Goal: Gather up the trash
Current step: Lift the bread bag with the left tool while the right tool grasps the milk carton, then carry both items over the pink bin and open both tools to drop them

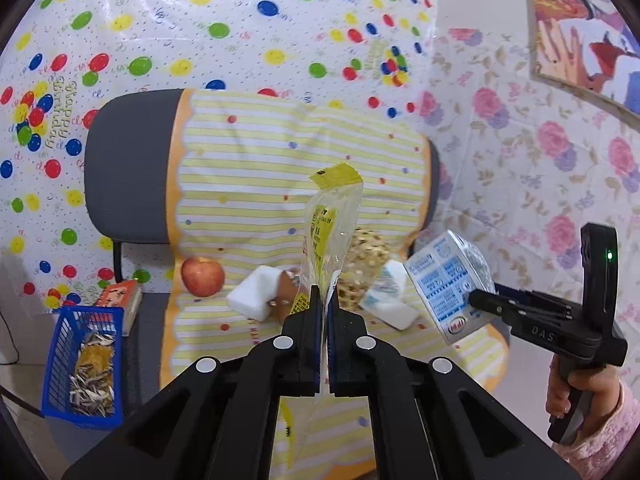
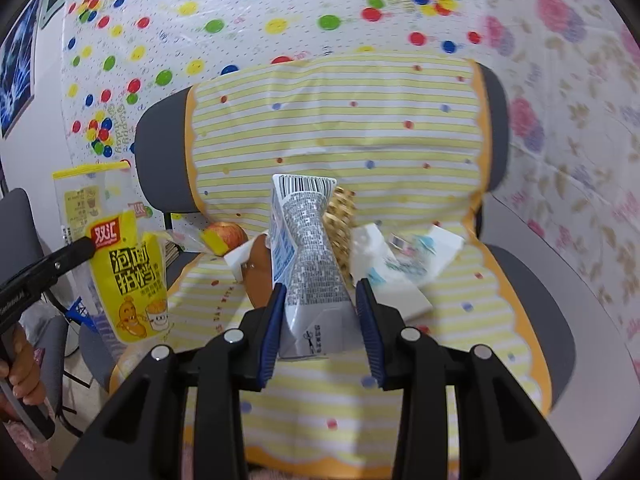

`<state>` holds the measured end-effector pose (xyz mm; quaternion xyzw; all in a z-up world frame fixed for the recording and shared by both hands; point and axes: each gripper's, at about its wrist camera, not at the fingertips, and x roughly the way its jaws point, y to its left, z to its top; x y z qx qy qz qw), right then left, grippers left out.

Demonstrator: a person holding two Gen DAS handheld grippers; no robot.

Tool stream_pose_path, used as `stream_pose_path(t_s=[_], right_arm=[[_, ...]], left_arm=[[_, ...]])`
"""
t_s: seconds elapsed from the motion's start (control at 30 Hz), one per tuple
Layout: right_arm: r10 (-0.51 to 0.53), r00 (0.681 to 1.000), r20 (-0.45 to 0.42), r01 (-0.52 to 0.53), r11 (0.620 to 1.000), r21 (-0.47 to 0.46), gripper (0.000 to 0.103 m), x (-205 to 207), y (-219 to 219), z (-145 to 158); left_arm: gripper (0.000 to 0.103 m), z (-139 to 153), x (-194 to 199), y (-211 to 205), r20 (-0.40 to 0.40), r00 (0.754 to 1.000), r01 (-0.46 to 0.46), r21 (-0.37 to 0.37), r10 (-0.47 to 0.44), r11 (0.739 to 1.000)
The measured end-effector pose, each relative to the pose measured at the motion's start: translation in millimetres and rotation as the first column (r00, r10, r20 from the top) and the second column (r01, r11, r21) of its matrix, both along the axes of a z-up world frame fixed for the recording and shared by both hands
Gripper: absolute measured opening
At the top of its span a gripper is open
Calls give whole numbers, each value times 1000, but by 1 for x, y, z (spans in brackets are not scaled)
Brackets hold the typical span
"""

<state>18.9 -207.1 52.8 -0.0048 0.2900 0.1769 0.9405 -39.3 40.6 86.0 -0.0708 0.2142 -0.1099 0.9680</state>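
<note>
My left gripper (image 1: pixel 323 300) is shut on a yellow and clear plastic snack wrapper (image 1: pixel 330 232) and holds it up above the striped chair seat; the wrapper also shows in the right wrist view (image 2: pixel 128 276). My right gripper (image 2: pixel 320 292) is shut on a white and blue milk carton (image 2: pixel 308 256), lifted off the seat; the carton shows in the left wrist view (image 1: pixel 448 284) at the right. A blue basket (image 1: pixel 84 364) with seed shells and scraps stands at the lower left, beside the chair.
On the yellow striped cloth (image 1: pixel 280 168) over the chair lie an apple (image 1: pixel 202 276), white foam blocks (image 1: pixel 256 294), a bag of nuts (image 1: pixel 366 256) and a white packet (image 2: pixel 400 268). An orange box (image 1: pixel 120 294) lies behind the basket. Patterned sheets cover the walls.
</note>
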Motion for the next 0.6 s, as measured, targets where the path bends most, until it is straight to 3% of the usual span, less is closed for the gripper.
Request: stream_pose_path(t_s=[0.33,0.6], right_arm=[[-118,993,6,118,993,-2,36,-64,-46,-8],[-268,963,-15,267,964,-11,36,-110,-106,-14]], left_arm=[[3,-15,-24,-66,-21,987,160,-42,-161,986],[2,-18,-40,-137,7,942,336,-48,-336,941]])
